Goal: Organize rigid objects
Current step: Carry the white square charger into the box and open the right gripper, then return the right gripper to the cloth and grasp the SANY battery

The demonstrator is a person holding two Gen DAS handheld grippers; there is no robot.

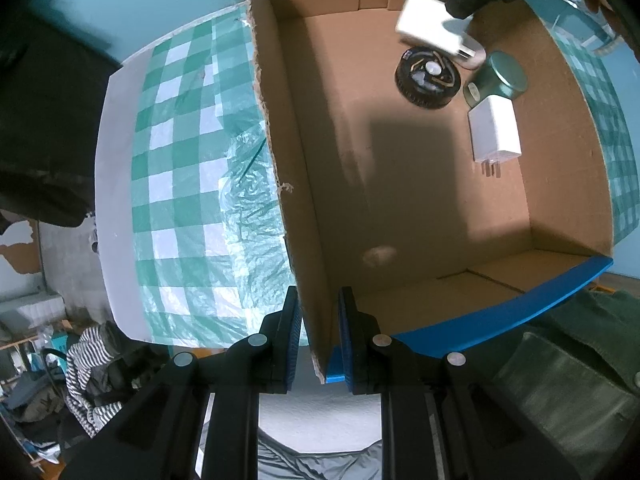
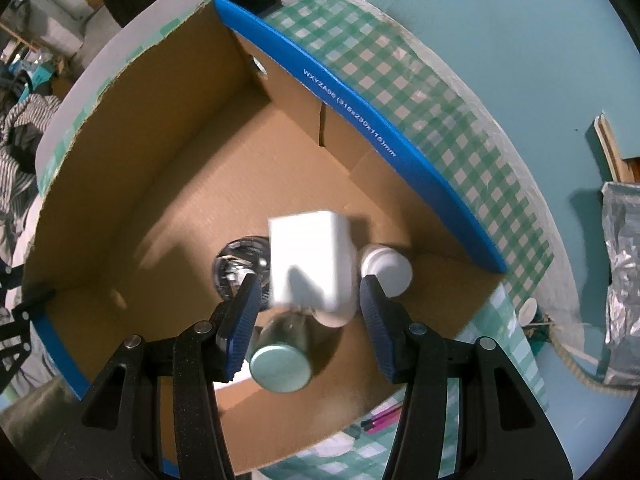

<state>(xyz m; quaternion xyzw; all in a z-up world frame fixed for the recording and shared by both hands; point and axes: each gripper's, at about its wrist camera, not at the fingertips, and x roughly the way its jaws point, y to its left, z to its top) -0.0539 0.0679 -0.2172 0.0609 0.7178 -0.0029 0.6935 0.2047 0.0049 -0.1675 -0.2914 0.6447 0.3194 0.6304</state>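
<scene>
1. Left wrist view: the left gripper (image 1: 319, 334) is clamped on the wall of the box (image 1: 288, 184), one pad on each side. In the box's far corner lie a black disc (image 1: 427, 79), a green tin (image 1: 502, 76) and a white charger (image 1: 496, 130). A blurred white block (image 1: 430, 24) sits just below the right gripper (image 1: 460, 6).
2. Right wrist view: the right gripper's jaws stand apart — the block (image 2: 310, 258) lies between them, blurred, no pad visibly touching it. Below it are the tin (image 2: 280, 364) and a white bottle (image 2: 386, 266).

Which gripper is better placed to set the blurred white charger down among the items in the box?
Right. The right gripper hangs open over the box with the white charger between its fingers. The left gripper straddles the box's side wall.
</scene>
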